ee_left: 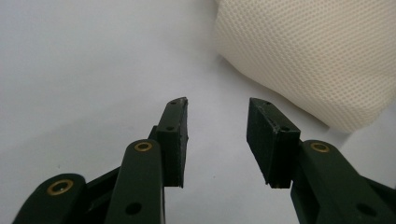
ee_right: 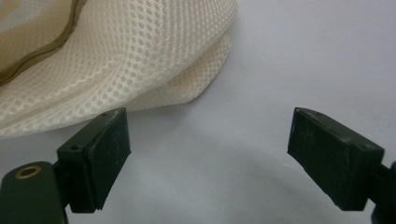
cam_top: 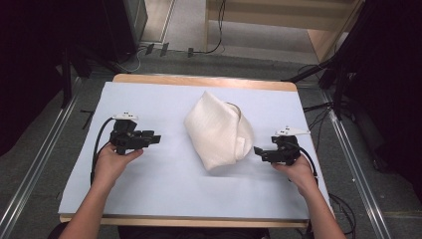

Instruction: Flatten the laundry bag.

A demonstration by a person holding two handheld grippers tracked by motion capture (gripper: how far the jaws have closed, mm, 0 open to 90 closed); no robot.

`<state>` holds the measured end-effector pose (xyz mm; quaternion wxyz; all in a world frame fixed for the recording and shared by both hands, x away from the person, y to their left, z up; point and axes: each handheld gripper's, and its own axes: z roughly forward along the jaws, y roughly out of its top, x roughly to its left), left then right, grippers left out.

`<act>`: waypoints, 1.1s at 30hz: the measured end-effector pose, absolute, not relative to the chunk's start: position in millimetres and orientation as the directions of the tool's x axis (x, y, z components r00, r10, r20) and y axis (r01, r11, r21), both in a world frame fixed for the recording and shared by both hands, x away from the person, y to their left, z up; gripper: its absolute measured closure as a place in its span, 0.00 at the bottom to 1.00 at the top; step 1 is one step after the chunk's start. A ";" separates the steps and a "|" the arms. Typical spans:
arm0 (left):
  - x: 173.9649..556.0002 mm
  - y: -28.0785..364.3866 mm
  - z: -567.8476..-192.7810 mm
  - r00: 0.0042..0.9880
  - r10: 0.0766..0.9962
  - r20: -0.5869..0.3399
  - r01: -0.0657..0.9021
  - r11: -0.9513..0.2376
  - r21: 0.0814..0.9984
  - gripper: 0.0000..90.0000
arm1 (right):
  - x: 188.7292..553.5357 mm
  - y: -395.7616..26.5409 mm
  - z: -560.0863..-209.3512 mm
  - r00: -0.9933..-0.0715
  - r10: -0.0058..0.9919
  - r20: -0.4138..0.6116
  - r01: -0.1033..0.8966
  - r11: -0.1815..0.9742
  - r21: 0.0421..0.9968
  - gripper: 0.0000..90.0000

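Mesh bag (cam_top: 219, 130): lies crumpled mid-worktop (cam_top: 149, 189), between my hands.
Feel: I judge it light, soft, floppy.
Hold: pinch its folded edge near my right hand-held gripper (cam_top: 261, 152).
Right jaws: apart, empty.
Left hand-held gripper (cam_top: 152, 139): jaws apart, empty.

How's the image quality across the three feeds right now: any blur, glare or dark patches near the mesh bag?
High view: table evenly lit, soft and low in detail, corners of the room black. Left gripper view: mesh bag sharp, near jaws slightly soft, no glare. Right gripper view: weave of the bag crisp, faint shadow under its folded edge, jaws a little blurred.
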<state>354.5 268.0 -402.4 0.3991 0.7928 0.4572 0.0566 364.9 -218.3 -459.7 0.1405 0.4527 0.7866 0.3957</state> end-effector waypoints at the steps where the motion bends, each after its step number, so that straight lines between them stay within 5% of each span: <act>1: 353.3 269.0 -403.5 0.576 0.766 -0.286 0.685 -0.260 0.681 0.67 | 364.3 -218.4 -459.2 -0.558 0.819 0.135 0.598 0.285 0.749 0.15; 8: 358.5 271.8 -409.7 0.585 0.768 -0.262 0.705 -0.321 0.633 0.55 | 359.6 -214.1 -455.4 -0.568 0.812 0.136 0.589 0.286 0.756 0.16; 15: 363.3 274.0 -410.3 0.563 0.783 -0.263 0.700 -0.283 0.656 0.54 | 355.2 -211.1 -455.1 -0.587 0.797 0.141 0.586 0.298 0.754 0.38; 33: 375.8 262.5 -414.3 0.606 0.756 -0.246 0.686 -0.340 0.643 0.46 | 344.5 -221.3 -449.6 -0.547 0.815 0.189 0.630 0.253 0.734 0.56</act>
